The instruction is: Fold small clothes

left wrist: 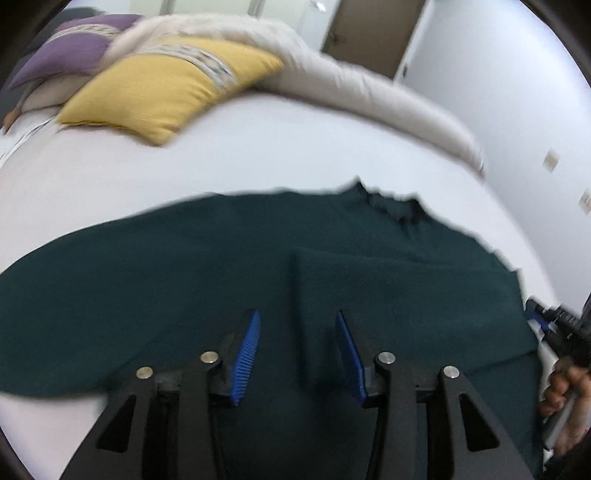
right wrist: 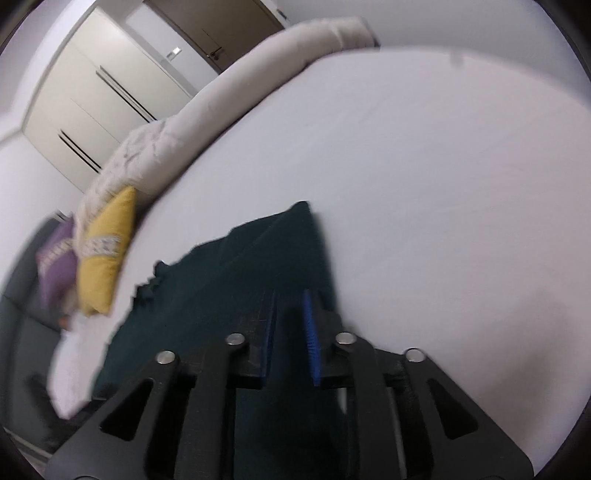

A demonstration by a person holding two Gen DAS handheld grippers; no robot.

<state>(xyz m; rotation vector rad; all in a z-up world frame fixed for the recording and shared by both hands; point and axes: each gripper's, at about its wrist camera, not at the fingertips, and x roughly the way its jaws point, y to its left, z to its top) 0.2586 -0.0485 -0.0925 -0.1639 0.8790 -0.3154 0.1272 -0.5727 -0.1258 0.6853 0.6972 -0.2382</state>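
A dark green garment (left wrist: 221, 266) lies spread on the white bed sheet (left wrist: 258, 147), with a fold ridge down its middle and a ragged collar at its far edge. My left gripper (left wrist: 297, 321) hovers over its near middle, jaws open and empty. In the right wrist view the same garment (right wrist: 221, 280) lies under my right gripper (right wrist: 290, 299), whose jaws stand a narrow gap apart over the cloth; whether fabric is pinched between them is unclear. The right gripper also shows at the right edge of the left wrist view (left wrist: 554, 325), held by a hand.
A yellow cushion (left wrist: 166, 85) and a purple cushion (left wrist: 70, 48) lie at the bed's far left. A rolled cream duvet (left wrist: 369, 85) runs along the far side. Wardrobe doors (right wrist: 92, 99) and a brown door (left wrist: 369, 33) stand beyond. White sheet (right wrist: 443, 184) stretches to the right.
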